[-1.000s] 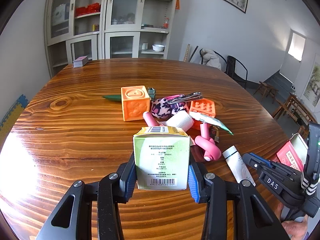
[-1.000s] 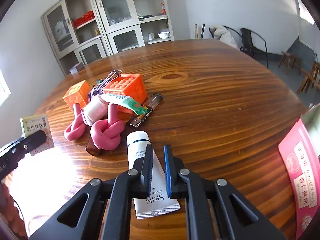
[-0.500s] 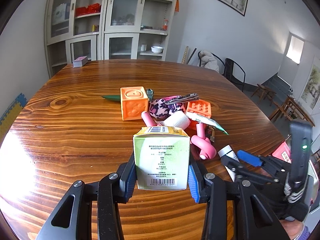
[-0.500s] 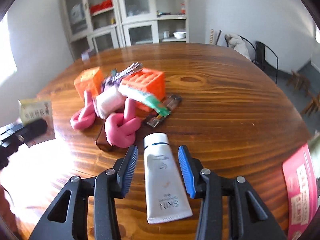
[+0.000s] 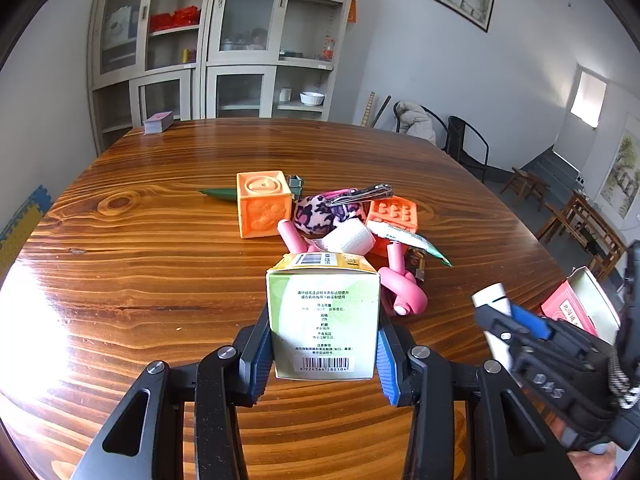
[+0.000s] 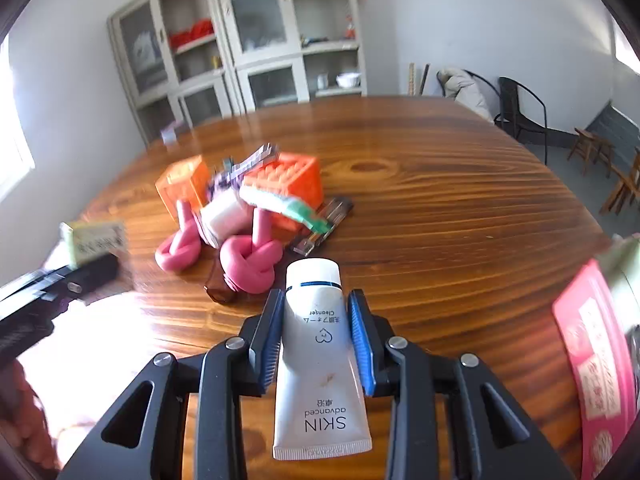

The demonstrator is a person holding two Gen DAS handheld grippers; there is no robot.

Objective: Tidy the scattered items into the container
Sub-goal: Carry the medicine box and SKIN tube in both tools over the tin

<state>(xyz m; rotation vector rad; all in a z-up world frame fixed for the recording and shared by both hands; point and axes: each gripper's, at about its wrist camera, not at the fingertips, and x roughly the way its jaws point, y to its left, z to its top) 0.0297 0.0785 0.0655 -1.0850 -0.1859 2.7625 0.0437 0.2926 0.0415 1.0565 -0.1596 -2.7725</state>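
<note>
My left gripper [image 5: 322, 354] is shut on an upright green-and-white carton [image 5: 324, 304], held just above the wooden table [image 5: 160, 280]. My right gripper [image 6: 316, 308] has a white cleanser tube [image 6: 320, 380] between its blue pads; its jaws are closing and the pads touch the tube's sides. In the left wrist view the tube's cap [image 5: 490, 294] pokes out ahead of the right gripper [image 5: 516, 320]. A red tin with an open lid [image 5: 576, 312] lies at the table's right edge, and it shows as a red tin [image 6: 592, 360] in the right wrist view.
A pile sits mid-table: an orange cube [image 5: 264, 204], a spotted pouch [image 5: 324, 216], an orange studded block [image 5: 394, 214], a white roll [image 5: 350, 238], a pink knotted toy [image 5: 402, 288] and a green sachet [image 5: 420, 244]. A card deck [image 5: 158, 122] lies far left. Cabinets and chairs stand beyond.
The right gripper went from shut above the tube to open astride it, then narrowed onto it and rose slightly. The left gripper and its carton stayed still.
</note>
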